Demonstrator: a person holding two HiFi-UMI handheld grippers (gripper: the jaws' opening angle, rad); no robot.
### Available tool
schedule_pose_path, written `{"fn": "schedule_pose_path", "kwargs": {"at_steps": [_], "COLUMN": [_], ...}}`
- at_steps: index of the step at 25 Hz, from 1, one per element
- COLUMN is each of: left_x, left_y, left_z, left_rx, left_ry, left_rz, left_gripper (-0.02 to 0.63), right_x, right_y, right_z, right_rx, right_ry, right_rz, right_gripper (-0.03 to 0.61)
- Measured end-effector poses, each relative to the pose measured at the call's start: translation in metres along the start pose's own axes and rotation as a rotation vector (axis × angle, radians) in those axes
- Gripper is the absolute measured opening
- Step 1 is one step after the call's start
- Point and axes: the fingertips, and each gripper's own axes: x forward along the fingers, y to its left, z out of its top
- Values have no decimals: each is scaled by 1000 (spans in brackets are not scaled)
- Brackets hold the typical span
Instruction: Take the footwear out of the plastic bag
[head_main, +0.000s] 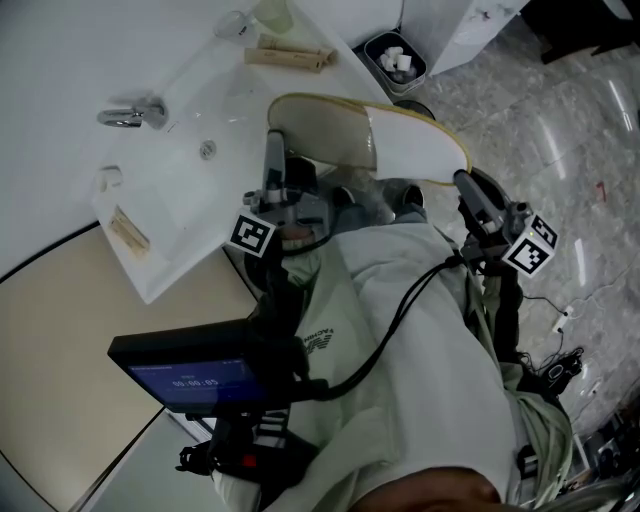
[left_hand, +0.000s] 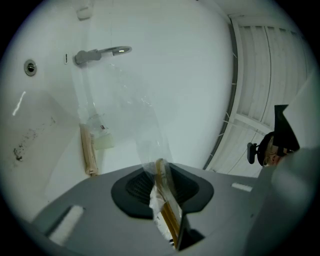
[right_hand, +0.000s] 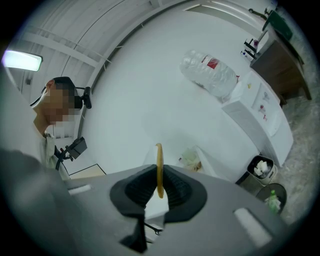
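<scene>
Over the white washbasin (head_main: 150, 280), a white slipper (head_main: 350, 135) with tan trim hangs between the two grippers. The right gripper (right_hand: 159, 187) is clamped narrowly on the tan rim, which stands edge-on between its pads. The left gripper (left_hand: 160, 185) is also nearly closed, pinching the clear film of the plastic bag (left_hand: 135, 115) together with a tan-edged strip that looks like the slipper's trim. The film trails loosely away from these jaws.

As I judge it, the task is under way but not finished. The slipper is lifted and gripped at both ends, yet bag and slipper are still caught in the same pinch. The film still has to be drawn off, and the head view does not show how much of the slipper it covers.

Little writing can be read:
- The blue screen (head_main: 200, 375) shows digits that are too small to read.
- The shirt (head_main: 322, 335) has a small emblem with lettering I cannot make out.
- The bottle (right_hand: 210, 70) has a red label, which is also illegible.
</scene>
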Motion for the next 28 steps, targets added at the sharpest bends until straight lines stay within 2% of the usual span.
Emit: {"fn": "schedule_pose_path", "kwargs": {"at_steps": [2, 4, 9, 13, 23, 26, 28], "left_x": [-3, -4, 2, 6, 18, 23, 24], "left_y": [7, 10, 19, 30, 56, 76, 92], "left_z": [11, 19, 13, 13, 2, -7, -18], "left_rx": [-4, 18, 78, 49, 28, 23, 27], "left_ry": [-42, -44, 37, 39, 116, 180, 262], "left_rz": [27, 31, 32, 41, 65, 87, 117], "left_gripper": [6, 6, 8, 8, 6, 6, 7], "right_x": [-8, -17, -32, -46, -83, -91, -94], "right_y": [-4, -9, -15, -19, -32, -37, -40], "right_z": [6, 13, 20, 24, 33, 37, 41], "right_rx": [-6, -12, -33, -35, -28, -35, -38], "right_ry": [-19, -37, -69, -101, -189, -224, -254], "right_rz": [-22, -48, -85, -124, -235, -267, -287], "right_gripper": [37, 37, 37, 37, 37, 37, 37]}}
